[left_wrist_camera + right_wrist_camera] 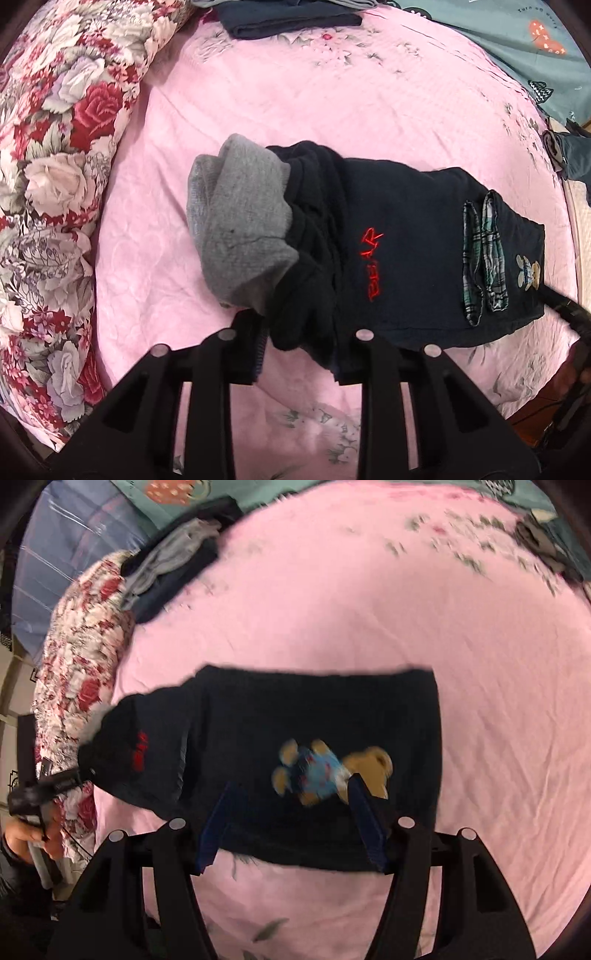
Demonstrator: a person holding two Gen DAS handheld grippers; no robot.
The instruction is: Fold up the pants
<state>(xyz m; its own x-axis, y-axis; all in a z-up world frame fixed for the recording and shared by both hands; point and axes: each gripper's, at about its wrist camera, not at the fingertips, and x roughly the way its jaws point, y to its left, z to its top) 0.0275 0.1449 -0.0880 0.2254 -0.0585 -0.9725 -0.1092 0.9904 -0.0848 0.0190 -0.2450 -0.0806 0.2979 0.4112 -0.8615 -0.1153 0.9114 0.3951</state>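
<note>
Pants [399,251] lie mid-bed [295,92], soft, limp, light; left gripper [295,354] and right gripper [291,823] both spread wide, empty; best pinched at a hem corner.

The left gripper [299,354] was a matte black moulded plastic assembly with two finger mounts, each built as a pair of ribbed struts with recessed triangular pockets. Each strut ended in a round silver-grey screw head [365,335]. Its fingers [258,350] were dark with a blue edge.

The right gripper [291,827] had the same black strut construction and the same round silver-grey fasteners [405,822]. Its two flat finger pads [364,823] were blue and rectangular.

In the right wrist view, the left unit's body [33,790] appeared black and box-shaped, with a thin black cable [79,843] trailing below it. The person's hand [35,832] emerged from a dark sleeve [11,864].
</note>
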